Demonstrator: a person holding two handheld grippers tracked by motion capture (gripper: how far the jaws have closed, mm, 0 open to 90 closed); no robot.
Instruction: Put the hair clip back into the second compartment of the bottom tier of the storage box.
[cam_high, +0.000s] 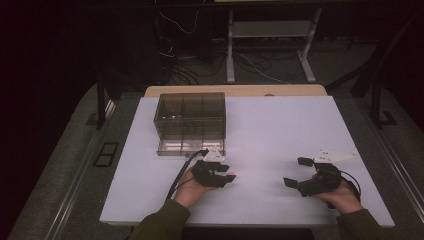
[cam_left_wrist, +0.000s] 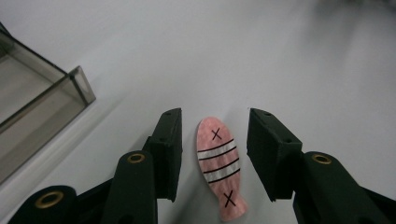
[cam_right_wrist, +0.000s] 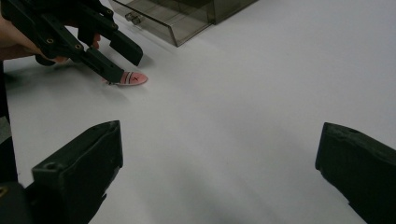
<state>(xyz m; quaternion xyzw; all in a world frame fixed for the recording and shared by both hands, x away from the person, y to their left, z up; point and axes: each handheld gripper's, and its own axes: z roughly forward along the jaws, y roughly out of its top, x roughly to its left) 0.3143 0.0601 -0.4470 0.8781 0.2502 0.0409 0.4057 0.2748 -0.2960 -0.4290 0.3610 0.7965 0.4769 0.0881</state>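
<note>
White table (cam_high: 280, 130), smoky clear drawer box (cam_high: 191, 116) (its bottom drawer (cam_high: 180, 146) pulled out), cables on floor (cam_high: 180, 65)

— Any writing or signs to read here?
— No words or numbers. The pink fish piece (cam_left_wrist: 220, 169) bears two black X marks, one near each end, with dark and white stripes between them.

Glossy pink fish piece (cam_left_wrist: 220, 168); smoky clear-plastic box (cam_high: 190, 121); matt white table (cam_high: 280, 130).

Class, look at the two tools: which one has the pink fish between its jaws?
The left tool: its jaws straddle the pink fish with gaps either side. The right tool stands wide open over bare table.
</note>
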